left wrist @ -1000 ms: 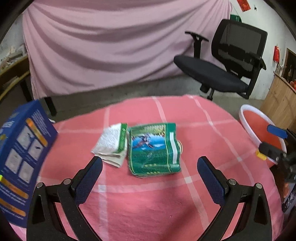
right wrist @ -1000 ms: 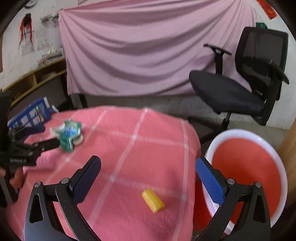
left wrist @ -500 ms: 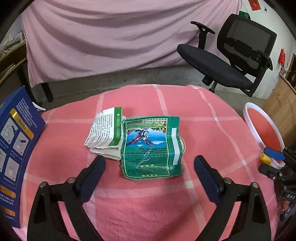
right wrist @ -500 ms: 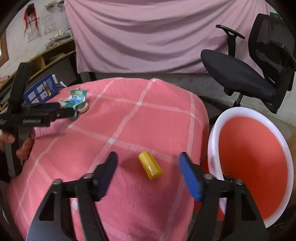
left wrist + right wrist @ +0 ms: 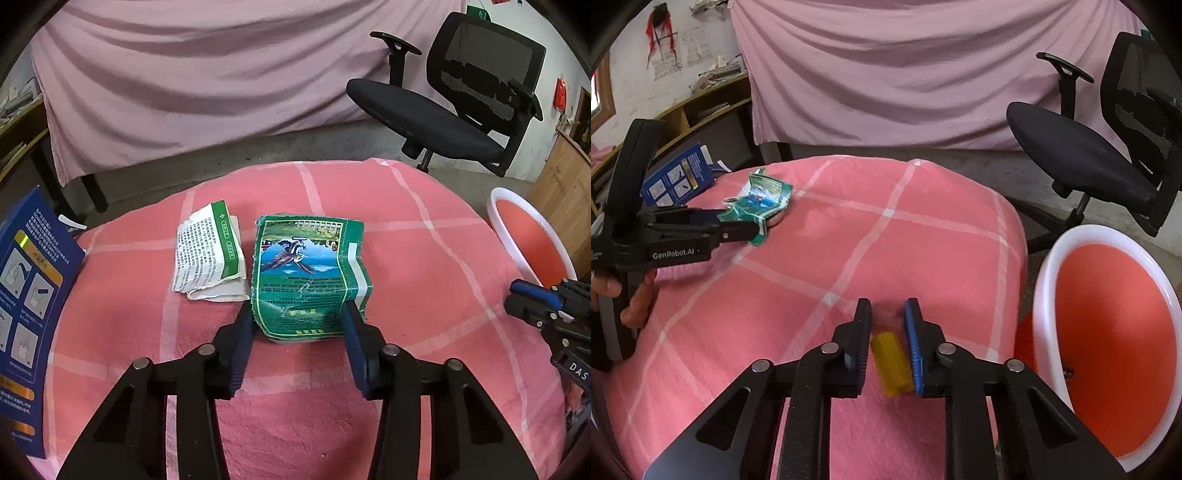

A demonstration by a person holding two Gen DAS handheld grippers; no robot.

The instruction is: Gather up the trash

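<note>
A crumpled green packet point(image 5: 308, 275) lies on the pink checked tablecloth point(image 5: 424, 266). My left gripper point(image 5: 297, 317) has closed onto its near edge, one pad on each side. A torn white and green paper box point(image 5: 208, 254) lies just left of the packet. In the right wrist view my right gripper point(image 5: 888, 314) is closed around a small yellow piece point(image 5: 891, 363) on the cloth point(image 5: 923, 236). The green packet point(image 5: 761, 203) and the left gripper point(image 5: 738, 227) show there at the left.
A white basin with a red inside point(image 5: 1108, 350) stands off the table's right edge; it also shows in the left wrist view point(image 5: 532, 236). A blue box point(image 5: 26, 295) stands at the table's left. A black office chair point(image 5: 461, 92) and a pink curtain are behind.
Both grippers moved forward and closed: the left one onto the green packet's near edge, the right one around the yellow piece.
</note>
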